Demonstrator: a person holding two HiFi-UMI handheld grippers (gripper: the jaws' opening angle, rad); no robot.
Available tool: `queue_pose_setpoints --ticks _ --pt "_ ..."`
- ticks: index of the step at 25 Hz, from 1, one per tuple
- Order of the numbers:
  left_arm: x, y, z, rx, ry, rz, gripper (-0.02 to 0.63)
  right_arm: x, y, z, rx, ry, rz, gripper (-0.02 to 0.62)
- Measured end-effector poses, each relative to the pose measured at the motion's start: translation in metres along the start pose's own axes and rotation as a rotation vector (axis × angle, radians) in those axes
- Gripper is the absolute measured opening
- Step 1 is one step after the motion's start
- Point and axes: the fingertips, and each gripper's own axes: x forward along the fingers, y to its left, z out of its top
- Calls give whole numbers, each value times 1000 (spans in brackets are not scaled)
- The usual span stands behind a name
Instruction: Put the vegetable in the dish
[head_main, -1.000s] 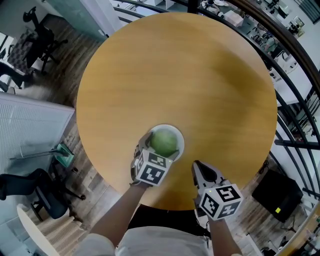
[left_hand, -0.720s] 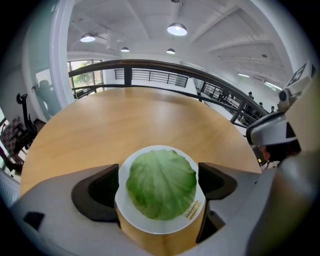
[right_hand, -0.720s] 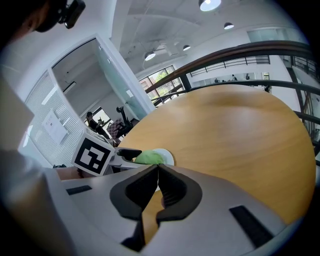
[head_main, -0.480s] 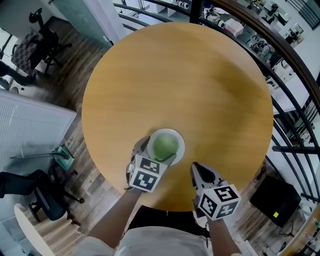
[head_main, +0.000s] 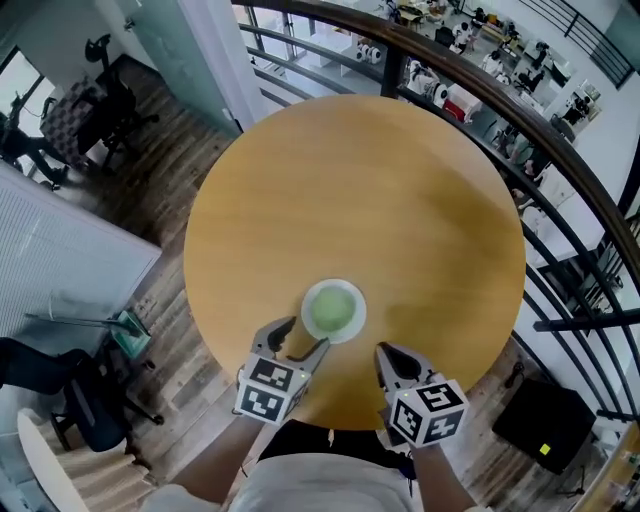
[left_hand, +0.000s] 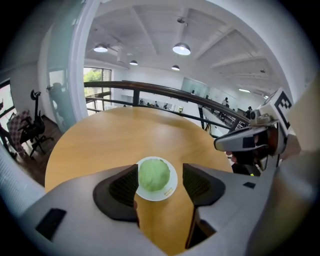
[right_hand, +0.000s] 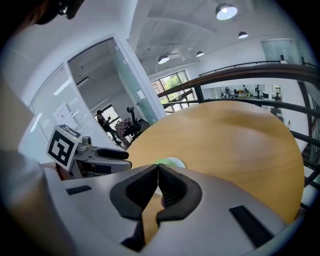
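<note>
Green vegetable (head_main: 333, 310), perhaps cabbage, in white dish (head_main: 357, 323) near table (head_main: 400, 200) edge, left gripper (head_main: 306, 335) empty, jaws part-open, just narrowing, right gripper (head_main: 388, 350) pinched together.

Left claw (head_main: 303, 338): grey shell, black ribbed pads (left_hand: 122, 186), cube (head_main: 268, 388) of black-and-white square markers.
Right claw (head_main: 386, 352): same shell, pads, cube.
Clothing: white top (head_main: 320, 487).

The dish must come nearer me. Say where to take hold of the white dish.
Take the dish by its near rim, coming in low from that side. The vegetable fills the middle, and the bare rim strip looks widest there; likely one jaw over, one under.
</note>
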Motion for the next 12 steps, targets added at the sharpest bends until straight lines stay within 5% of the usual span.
queue_pose_setpoints --ticks 6,12 --pt "-52 -14 3 -29 -99 60 115 -29 17 7 -41 -35 1 25" --pt "-89 -48 1 17 -174 66 37 -59 38 6 -89 -68 1 25"
